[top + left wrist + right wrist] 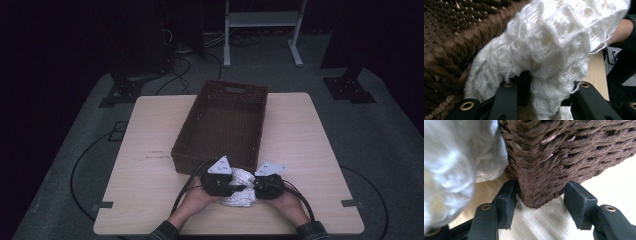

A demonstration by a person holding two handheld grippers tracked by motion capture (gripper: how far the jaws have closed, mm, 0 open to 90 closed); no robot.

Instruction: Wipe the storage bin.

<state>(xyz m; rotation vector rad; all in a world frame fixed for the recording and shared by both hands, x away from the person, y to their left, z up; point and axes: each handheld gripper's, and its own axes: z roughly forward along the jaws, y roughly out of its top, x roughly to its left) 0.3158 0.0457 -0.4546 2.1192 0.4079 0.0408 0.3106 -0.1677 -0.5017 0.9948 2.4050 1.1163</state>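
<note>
Sleeves and hands at the near bench edge, both grippers close together over a white knit cloth, just short of the brown wicker basket

Left gripper clamped on a bunched fold of cloth, jaws narrow, knit spilling up and over them in its own view; basket rim close on the left there

Right gripper with jaws part-way open, straddling the near basket corner without gripping it; cloth pressed alongside its left jaw, apparently not pinched

Risks, as a judgement: loose loops of knit likely to snag on rough wicker if dragged over the rim rather than lifted clear; one-sided hold may let the bulk sag and slip out; right jaws closing now would catch the basket wall, not the cloth, and shove or tip the basket across the bench

Hard to make out: how much cloth lies under the grippers, hidden by hands and grey plates from above; blurred fabric in the right gripper view; basket interior dim, contents, if any, not discernible; beyond the bench, dark floor, cables and a stand cut off at the top
</note>
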